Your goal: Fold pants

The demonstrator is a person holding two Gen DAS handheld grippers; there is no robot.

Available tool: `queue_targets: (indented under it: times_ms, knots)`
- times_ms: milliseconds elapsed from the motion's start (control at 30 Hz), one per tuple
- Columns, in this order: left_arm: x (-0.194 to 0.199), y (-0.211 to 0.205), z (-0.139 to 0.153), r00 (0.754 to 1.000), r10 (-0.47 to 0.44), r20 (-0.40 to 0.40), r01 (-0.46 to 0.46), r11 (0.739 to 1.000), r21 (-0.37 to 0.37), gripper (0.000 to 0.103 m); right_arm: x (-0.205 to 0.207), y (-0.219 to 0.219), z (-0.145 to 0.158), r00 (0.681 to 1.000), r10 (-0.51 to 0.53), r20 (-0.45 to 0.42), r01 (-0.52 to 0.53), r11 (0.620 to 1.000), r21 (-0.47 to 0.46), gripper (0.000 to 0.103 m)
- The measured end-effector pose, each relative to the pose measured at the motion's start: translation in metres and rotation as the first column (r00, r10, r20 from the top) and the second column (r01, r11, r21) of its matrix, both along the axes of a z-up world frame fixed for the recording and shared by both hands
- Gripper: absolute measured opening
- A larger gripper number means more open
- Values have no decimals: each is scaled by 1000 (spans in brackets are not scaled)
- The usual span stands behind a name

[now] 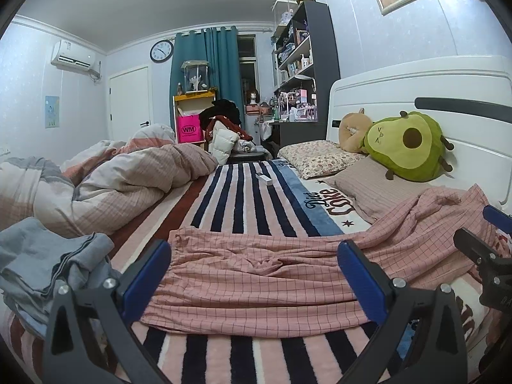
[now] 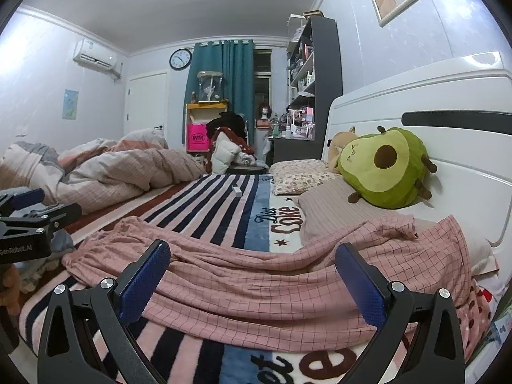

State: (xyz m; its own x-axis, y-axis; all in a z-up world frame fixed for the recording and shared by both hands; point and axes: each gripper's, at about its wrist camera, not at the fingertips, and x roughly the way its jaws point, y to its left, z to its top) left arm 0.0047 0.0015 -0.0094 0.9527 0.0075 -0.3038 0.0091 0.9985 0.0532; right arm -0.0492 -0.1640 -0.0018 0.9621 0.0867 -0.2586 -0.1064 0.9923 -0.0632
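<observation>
Left gripper (image 1: 254,267) nearest the lens in the left wrist view: blue-padded fingers (image 1: 147,272) spread wide, nothing between them, hovering low over the near edge of the bed. Right gripper (image 2: 252,268) same pose in its own view, jaws wide apart and empty, pads (image 2: 360,283) level and pointing toward the far wall. Each gripper shows in the other's view: the right one at the right edge of the left view, the left one at the left edge of the right view, its body printed "GenRobot.AI" (image 2: 16,250).

Pink checked pants (image 1: 288,272) lie spread and wrinkled across the striped blanket (image 1: 243,198), just beyond both sets of fingers; one end lies near left, the other runs right and rises onto the beige pillow (image 1: 377,188) by the headboard (image 1: 432,96). Not gripped by either.

Blanket lettering reads "Diet Coke" (image 2: 281,219). Pink bag (image 1: 188,129) far by the curtain reads "WM". Wall clock (image 1: 161,51) far, digits too small to read.

Grey folded clothes (image 1: 48,265) near left. Rumpled duvet (image 1: 128,179) left. Avocado plush (image 1: 406,145) against the headboard, on the pillow. Small white box (image 1: 264,179) on the blanket, mid-bed.
</observation>
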Motion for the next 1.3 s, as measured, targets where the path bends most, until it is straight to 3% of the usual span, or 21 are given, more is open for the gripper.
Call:
queue_targets:
  times_ms: [1300]
  knots:
    - [3, 1, -4, 1000, 6, -10, -6, 1000, 5, 102, 2, -5, -1, 1000, -1, -2, 1, 1000, 12, 103]
